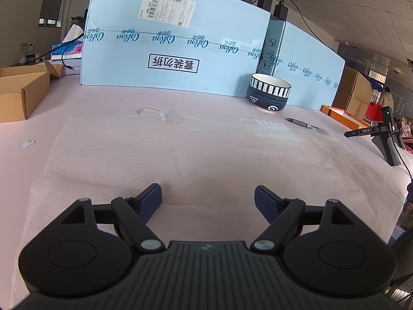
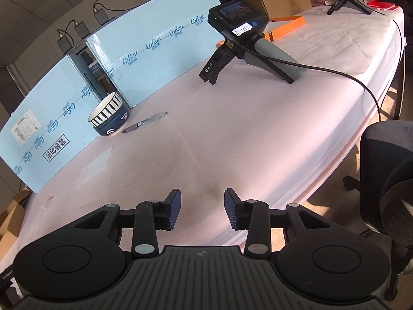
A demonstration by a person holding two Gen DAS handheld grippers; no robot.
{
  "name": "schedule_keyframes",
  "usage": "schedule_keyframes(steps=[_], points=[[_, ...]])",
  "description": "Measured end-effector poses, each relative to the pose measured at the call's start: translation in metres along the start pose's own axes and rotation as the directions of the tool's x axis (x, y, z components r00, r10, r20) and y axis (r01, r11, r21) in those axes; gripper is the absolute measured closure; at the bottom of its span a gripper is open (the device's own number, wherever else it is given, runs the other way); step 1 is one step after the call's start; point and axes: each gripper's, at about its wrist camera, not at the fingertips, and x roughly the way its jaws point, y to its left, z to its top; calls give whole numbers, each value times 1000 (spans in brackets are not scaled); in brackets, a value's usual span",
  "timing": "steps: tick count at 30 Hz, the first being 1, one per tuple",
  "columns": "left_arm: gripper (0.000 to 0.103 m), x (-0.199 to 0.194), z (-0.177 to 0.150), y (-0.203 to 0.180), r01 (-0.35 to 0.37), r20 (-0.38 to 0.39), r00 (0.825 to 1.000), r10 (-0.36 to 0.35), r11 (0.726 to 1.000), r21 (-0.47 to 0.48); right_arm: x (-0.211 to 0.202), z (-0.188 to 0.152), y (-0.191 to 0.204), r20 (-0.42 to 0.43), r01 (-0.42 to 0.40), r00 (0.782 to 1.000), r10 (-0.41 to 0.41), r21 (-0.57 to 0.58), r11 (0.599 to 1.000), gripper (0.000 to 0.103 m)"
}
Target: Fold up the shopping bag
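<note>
The shopping bag is a thin, see-through white sheet lying flat on the pink table cover, with a faint printed grid near its far right corner and clear loop handles at its far edge. My left gripper hovers open over the bag's near edge, with nothing between its blue pads. In the right wrist view the bag spreads out to the left. My right gripper stands open near the bag's right side, and the gap between its pads is empty.
A long pale-blue carton walls off the back. A striped bowl and a pen lie beside the bag's far right corner. A spare gripper on a stand with a cable, an orange tray, a brown box, a chair.
</note>
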Motion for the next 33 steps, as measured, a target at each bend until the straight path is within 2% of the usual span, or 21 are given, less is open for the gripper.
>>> schedule_keyframes(steps=[4, 14, 17, 19, 20, 22, 27, 33], points=[[25, 0, 0, 1, 3, 1, 1000, -3, 1000, -4, -3, -1, -17, -7, -41, 999, 42, 110, 993, 80], [25, 0, 0, 0, 0, 0, 1000, 0, 1000, -1, 15, -8, -29, -21, -52, 998, 57, 163, 985, 80], [25, 0, -1, 0, 1, 1, 1000, -1, 1000, -3, 16, -10, -27, -8, -46, 999, 48, 151, 987, 82], [25, 0, -1, 0, 0, 1, 1000, 0, 1000, -2, 14, -12, -25, 4, -26, 1000, 25, 121, 992, 93], [25, 0, 0, 0, 0, 1, 1000, 0, 1000, -2, 13, -13, -25, 10, -24, 1000, 23, 113, 993, 96], [25, 0, 0, 0, -1, 1, 1000, 1, 1000, 0, 12, -15, -27, 21, -73, 997, 71, 128, 989, 97], [25, 0, 0, 0, -1, 4, 1000, 1, 1000, -1, 11, -15, -24, 58, -125, 991, 118, 131, 983, 101], [25, 0, -1, 0, -3, 5, 1000, 3, 1000, 0, 7, -4, 1, 93, -199, 977, 194, 58, 978, 101]])
